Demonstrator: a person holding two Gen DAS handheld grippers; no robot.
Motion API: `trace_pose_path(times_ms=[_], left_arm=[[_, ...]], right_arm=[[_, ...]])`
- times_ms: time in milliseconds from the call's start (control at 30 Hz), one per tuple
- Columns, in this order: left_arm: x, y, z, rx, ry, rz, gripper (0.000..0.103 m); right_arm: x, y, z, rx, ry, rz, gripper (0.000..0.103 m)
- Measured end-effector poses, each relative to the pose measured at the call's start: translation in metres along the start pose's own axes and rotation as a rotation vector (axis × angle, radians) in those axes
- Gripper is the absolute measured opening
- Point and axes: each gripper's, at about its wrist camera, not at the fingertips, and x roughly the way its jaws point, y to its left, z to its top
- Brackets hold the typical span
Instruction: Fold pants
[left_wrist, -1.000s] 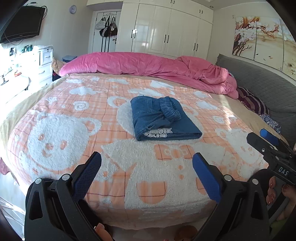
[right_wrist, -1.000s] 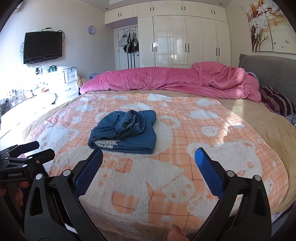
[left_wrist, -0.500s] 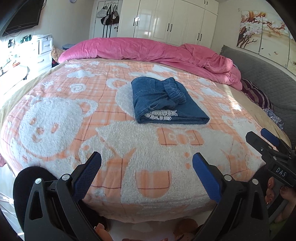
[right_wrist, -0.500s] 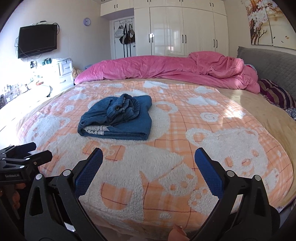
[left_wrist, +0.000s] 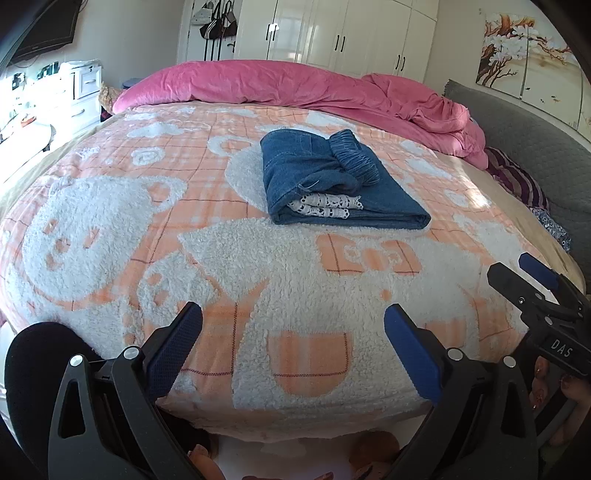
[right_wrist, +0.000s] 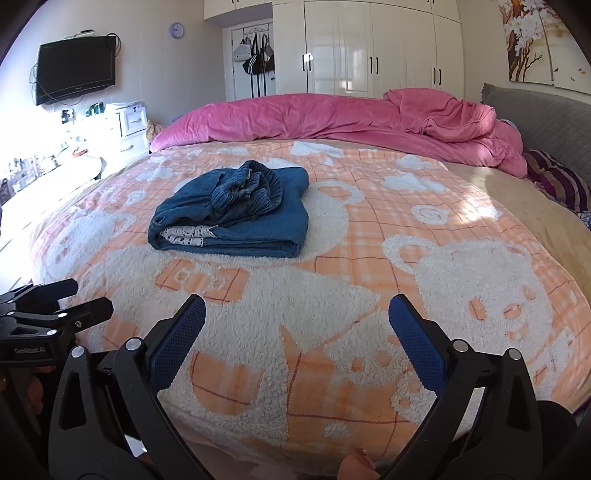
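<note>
Right now I see the pants (left_wrist: 332, 181) lying folded in a blue bundle on the bed (left_wrist: 110, 206), on the orange-and-white fleece blanket (left_wrist: 288, 280), toward its middle and well apart from both tools. A gathered waistband sits bunched on top, and a strip of white lace (left_wrist: 325, 205) peeks from between the layers; how many layers there are I cannot make out from either view.

My left hand-held gripper (left_wrist: 293, 332) hangs over the near edge of the bed with its blue pads spread wide and nothing between them. My right hand-held gripper (right_wrist: 297, 325) is likewise spread wide and empty. Each tool appears at the edge of the other's view, only partly in frame.

Beyond the pants a pink duvet (right_wrist: 332, 118) is heaped along the far side, hiding the bed edge there. Fingertips (left_wrist: 539, 384) show dimly at the lower right of the left view, mostly cut off.
</note>
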Motion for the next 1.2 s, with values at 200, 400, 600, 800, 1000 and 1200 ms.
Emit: trace_pose_path(times_ms=[200, 400, 600, 800, 1000, 1200], left_arm=[[0.009, 0.004, -0.001, -0.011, 0.007, -0.001, 0.098], [0.016, 0.006, -0.001, -0.016, 0.02, 0.0, 0.098], [0.02, 0.007, -0.001, -0.02, 0.025, -0.005, 0.098], [0.02, 0.009, -0.002, -0.028, 0.021, -0.001, 0.098], [0.019, 0.009, -0.002, -0.028, 0.014, 0.004, 0.098], [0.017, 0.009, -0.001, -0.029, 0.008, 0.007, 0.098]], right_arm=[[0.008, 0.0, -0.004, -0.002, 0.024, 0.0, 0.094], [0.017, 0.003, -0.006, -0.018, 0.051, 0.001, 0.094], [0.022, 0.004, -0.008, -0.022, 0.069, -0.002, 0.094], [0.023, 0.003, -0.008, -0.021, 0.074, -0.003, 0.094], [0.023, 0.003, -0.008, -0.022, 0.072, -0.003, 0.094], [0.023, 0.003, -0.008, -0.021, 0.073, -0.003, 0.094]])
